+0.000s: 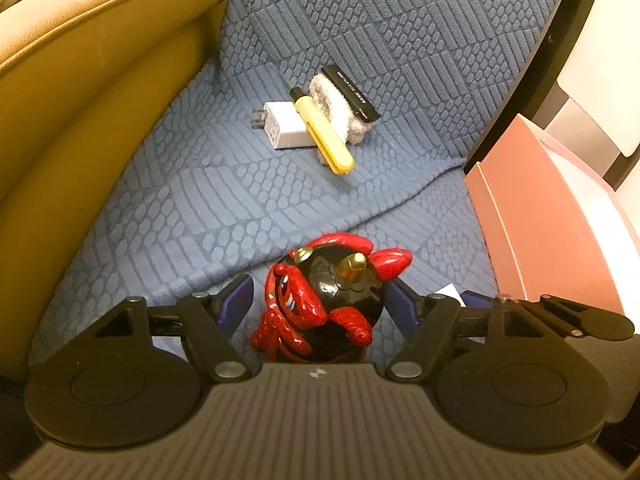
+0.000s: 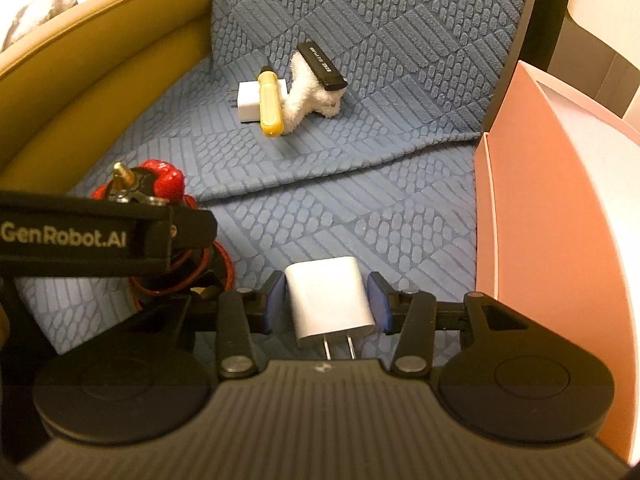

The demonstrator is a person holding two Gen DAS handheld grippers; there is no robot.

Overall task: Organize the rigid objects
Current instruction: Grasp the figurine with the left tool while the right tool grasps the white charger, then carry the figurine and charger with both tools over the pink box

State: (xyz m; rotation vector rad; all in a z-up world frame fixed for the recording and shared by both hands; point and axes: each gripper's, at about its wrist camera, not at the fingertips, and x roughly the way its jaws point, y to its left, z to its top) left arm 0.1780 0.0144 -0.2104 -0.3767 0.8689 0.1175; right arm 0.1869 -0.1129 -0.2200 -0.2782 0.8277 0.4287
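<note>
My left gripper (image 1: 320,300) is shut on a red and black figurine (image 1: 324,292) with gold horns, just above the blue textured cover (image 1: 180,200). The figurine also shows in the right wrist view (image 2: 160,180), partly hidden by the left gripper's body. My right gripper (image 2: 326,300) is shut on a white plug adapter (image 2: 330,300), prongs pointing back at the camera. Farther back on the cover lie another white plug adapter (image 1: 282,126), a yellow stick-shaped object (image 1: 324,136), a fluffy white cloth piece (image 1: 340,108) and a black bar-shaped object (image 1: 352,92).
A pink open box (image 2: 532,208) stands at the right; it also shows in the left wrist view (image 1: 532,216). A tan leather sofa arm (image 1: 80,100) curves along the left. A dark curved frame (image 1: 532,60) runs behind the cover at the right.
</note>
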